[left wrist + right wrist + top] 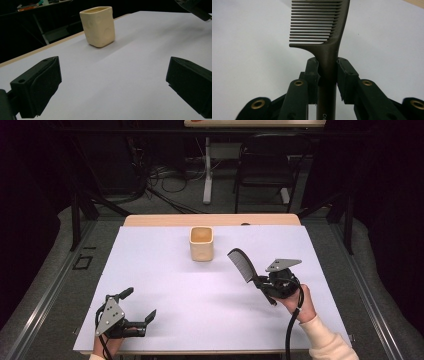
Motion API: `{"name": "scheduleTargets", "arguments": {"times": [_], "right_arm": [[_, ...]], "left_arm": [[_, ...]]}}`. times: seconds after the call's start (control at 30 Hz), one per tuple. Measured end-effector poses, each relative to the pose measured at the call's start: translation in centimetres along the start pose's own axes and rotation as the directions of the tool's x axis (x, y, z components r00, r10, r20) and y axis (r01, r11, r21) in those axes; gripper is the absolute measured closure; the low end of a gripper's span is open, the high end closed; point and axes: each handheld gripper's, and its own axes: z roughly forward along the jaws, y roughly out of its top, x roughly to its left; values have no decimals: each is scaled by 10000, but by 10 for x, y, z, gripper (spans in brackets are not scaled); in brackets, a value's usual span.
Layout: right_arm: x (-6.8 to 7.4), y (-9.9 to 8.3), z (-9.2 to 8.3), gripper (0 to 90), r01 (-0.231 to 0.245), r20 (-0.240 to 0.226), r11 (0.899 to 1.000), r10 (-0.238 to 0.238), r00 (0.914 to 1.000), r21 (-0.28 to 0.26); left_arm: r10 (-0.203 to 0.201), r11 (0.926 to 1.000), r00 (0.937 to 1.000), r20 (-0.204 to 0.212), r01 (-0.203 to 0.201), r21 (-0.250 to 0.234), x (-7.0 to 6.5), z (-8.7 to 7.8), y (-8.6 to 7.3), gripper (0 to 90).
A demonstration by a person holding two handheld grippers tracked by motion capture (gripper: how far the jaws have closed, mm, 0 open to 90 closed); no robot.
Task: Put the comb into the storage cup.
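Upright, the cream cup (201,243) looks empty — right gripper (261,282) clamps the comb (241,264), left gripper (137,305) gapes.

Both handheld tools are matte black two-jaw grippers. The left gripper (138,305) carries a grey three-cornered plate dotted with small dark holes, and its blocky jaws are faced with dull black pads (47,87). The right gripper (265,287) has the same grey plate, brass-ringed pivot holes on its linkage arms, and a thick black cable trailing past a cream knit sleeve (327,340).
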Motion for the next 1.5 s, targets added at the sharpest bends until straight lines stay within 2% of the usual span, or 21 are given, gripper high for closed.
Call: {"name": "scheduleTargets", "arguments": {"times": [0.53,0.7,0.97,1.5], "right_arm": [[2,3,-5,721,-119,159,9969,132,9998,-781],[8,10,-5,721,11,176,9939,8,9998,-1105],[9,13,-3,721,67,214,9910,-39,9998,-1335],[13,22,-2,722,135,199,9795,-97,9998,-2008]], "left_arm": [[12,10000,10000,7,-12,23,0,0,0,2],[4,10000,10000,6,-4,8,0,0,0,2],[-18,10000,10000,13,18,21,0,0,0,2],[-26,10000,10000,-36,26,29,0,0,0,2]]}}
